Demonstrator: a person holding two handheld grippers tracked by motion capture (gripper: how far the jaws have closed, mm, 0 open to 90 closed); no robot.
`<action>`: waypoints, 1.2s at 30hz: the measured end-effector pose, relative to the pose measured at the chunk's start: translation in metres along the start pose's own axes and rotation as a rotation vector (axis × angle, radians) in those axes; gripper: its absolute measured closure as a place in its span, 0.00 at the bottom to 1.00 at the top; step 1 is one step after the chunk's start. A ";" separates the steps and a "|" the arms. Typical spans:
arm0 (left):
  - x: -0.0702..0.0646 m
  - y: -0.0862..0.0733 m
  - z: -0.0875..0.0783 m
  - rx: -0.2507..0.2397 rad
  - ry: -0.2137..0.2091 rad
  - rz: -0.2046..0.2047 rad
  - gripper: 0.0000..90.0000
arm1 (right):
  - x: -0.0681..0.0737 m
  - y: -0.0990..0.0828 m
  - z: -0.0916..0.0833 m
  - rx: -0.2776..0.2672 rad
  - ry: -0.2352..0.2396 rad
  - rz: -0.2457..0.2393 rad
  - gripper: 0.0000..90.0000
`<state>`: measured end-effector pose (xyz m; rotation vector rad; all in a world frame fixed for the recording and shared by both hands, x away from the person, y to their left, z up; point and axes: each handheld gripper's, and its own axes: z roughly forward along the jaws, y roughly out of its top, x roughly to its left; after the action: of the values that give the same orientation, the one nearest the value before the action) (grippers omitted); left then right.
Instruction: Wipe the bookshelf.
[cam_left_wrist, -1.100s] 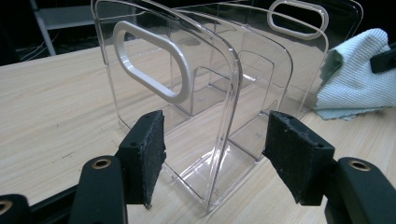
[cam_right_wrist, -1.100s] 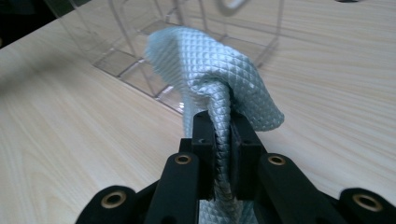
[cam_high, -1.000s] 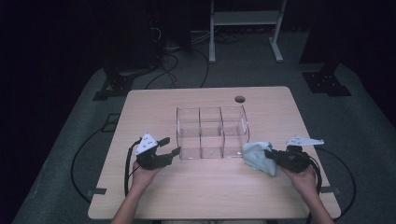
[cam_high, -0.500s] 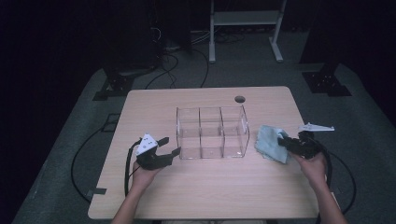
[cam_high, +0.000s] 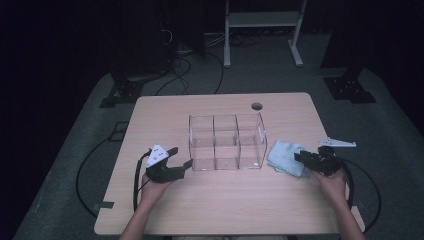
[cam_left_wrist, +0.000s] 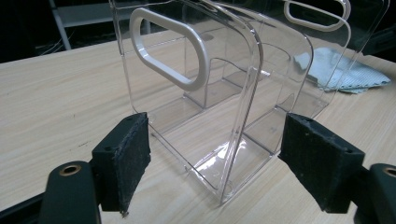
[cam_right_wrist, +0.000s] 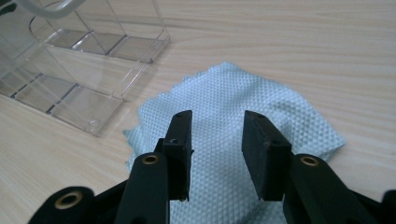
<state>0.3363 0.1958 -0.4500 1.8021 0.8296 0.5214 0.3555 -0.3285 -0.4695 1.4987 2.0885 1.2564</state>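
A: What's on the light wooden table (cam_high: 220, 210), counted out?

B: One clear plastic organiser box (cam_high: 226, 142) with grid compartments, six as far as the high view lets me count, three across and two deep. One pale blue waffle-weave cloth (cam_high: 286, 157), lying flat just right of the box. Two black grippers, one in each hand. One round hole (cam_high: 257, 106) near the table's far edge.

A: And the left gripper (cam_high: 181, 157)?

B: It sits at the box's near left corner. In the left gripper view its jaws have just been opening, and now stand wide on either side of the clear end wall (cam_left_wrist: 196, 93) with the oval handle cut-out; the pads are clear of the plastic.

A: The right gripper (cam_right_wrist: 215, 149)?

B: Over the cloth's right part. Its jaws have also just been opening, now parted a moderate way with cloth showing between them; whether the tips touch the weave I cannot tell.

A: Anything hard to make out?

B: The cloth's right edge is covered by the gripper in the high view. The box's inner dividers blur together through the clear walls. Both forearms are cut off at the bottom edge.
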 end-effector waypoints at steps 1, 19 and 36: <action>0.000 0.000 0.000 0.004 0.003 0.000 0.24 | 0.000 -0.002 0.000 0.003 -0.001 -0.001 0.68; 0.001 -0.004 0.003 0.025 0.017 -0.005 0.19 | 0.013 -0.015 -0.003 0.003 0.029 -0.044 0.63; 0.006 -0.005 0.001 0.036 0.039 -0.013 0.16 | 0.028 -0.023 -0.003 0.026 0.046 -0.082 0.59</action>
<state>0.3392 0.2010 -0.4553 1.8235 0.8821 0.5381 0.3274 -0.3070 -0.4785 1.3919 2.1800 1.2492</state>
